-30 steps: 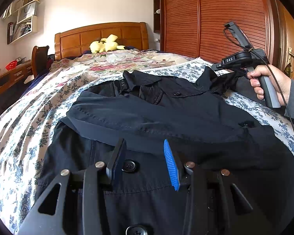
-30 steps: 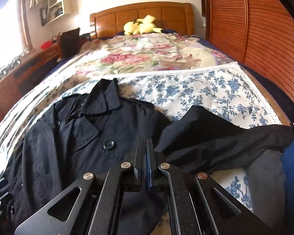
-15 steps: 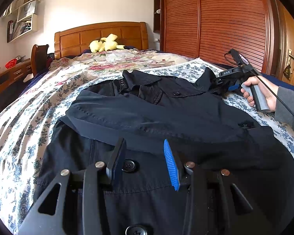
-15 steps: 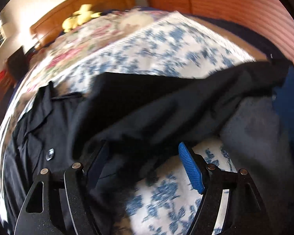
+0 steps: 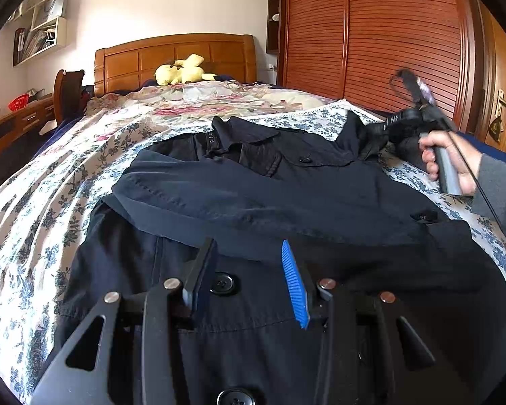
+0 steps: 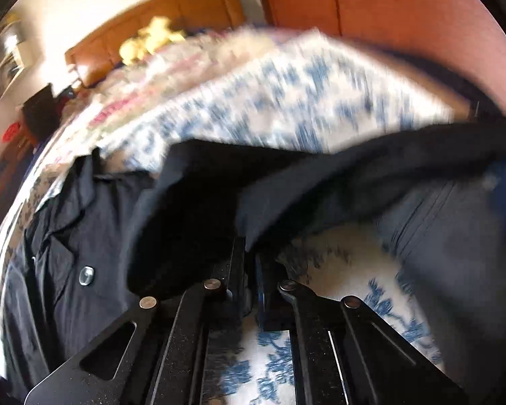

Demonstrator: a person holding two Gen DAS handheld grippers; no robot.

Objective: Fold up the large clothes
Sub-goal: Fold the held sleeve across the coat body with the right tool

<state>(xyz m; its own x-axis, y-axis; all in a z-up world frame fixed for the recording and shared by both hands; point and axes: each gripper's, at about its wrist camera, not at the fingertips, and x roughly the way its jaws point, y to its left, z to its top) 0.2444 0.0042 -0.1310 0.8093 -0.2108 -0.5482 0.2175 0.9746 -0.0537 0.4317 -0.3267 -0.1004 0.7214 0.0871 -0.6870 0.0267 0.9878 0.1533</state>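
Left claw (image 5: 249, 276): jaws parted with nothing between them, hovering over the coat's buttoned front.
Right claw (image 6: 251, 263): has just closed, clenched on the sleeve edge (image 6: 253, 236) of the coat.
Black coat (image 5: 270, 202): spread on the bed, one sleeve folded across its chest.
Bed (image 5: 50, 182): floral cover.
Yellow plush (image 5: 182, 71): by the headboard.
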